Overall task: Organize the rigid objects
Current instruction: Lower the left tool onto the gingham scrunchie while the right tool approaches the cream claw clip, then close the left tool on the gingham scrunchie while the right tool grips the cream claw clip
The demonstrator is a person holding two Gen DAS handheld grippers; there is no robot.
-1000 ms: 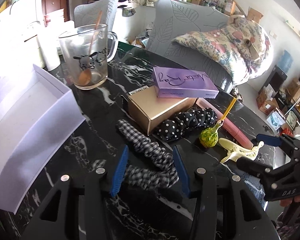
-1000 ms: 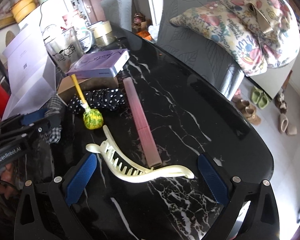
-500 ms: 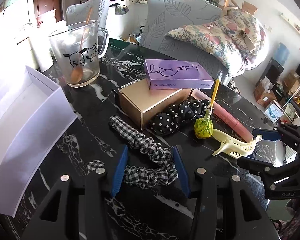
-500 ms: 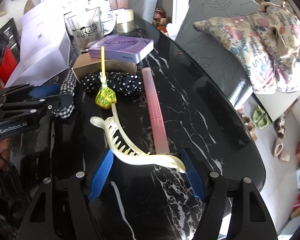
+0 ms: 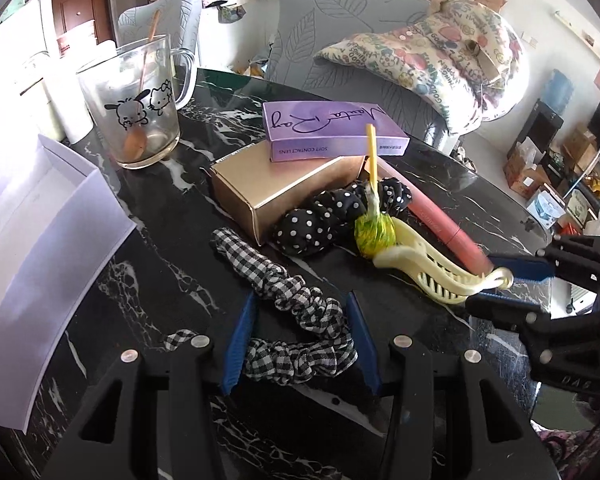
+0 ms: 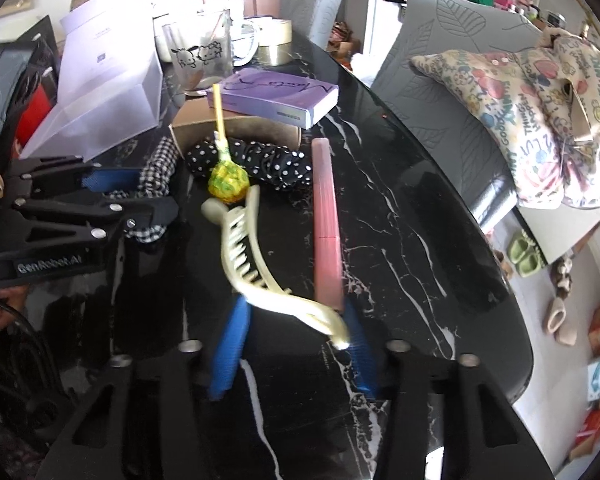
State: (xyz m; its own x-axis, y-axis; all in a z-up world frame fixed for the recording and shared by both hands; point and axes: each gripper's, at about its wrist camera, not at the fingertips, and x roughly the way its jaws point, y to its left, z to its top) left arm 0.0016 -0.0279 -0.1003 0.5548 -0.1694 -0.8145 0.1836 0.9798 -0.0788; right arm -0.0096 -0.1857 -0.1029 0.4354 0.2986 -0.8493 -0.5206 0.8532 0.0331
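Note:
A cream hair claw clip [image 6: 256, 268] lies on the black marble table [image 6: 399, 208], its handle end between the blue pads of my right gripper [image 6: 296, 340], which is closed on it. It also shows in the left wrist view [image 5: 427, 272], where the right gripper [image 5: 499, 284] pinches it. My left gripper [image 5: 300, 340] grips a black-and-white checked scrunchie [image 5: 292, 312]. A yellow lollipop [image 6: 226, 178], a polka-dot scrunchie [image 6: 260, 162], a pink tube [image 6: 325, 216], a gold box [image 5: 284, 184] and a purple box [image 5: 331, 128] lie beyond.
A white open box [image 5: 40, 248] stands at the left. A glass mug [image 5: 136, 100] with a spoon stands behind it. Grey chairs [image 6: 439, 48] and a floral cushion [image 6: 539, 112] are past the table edge on the right.
The right gripper's jaws have narrowed from wide open to closed around the clip's handle end, and it has moved forward. The left gripper stays on the checked scrunchie.

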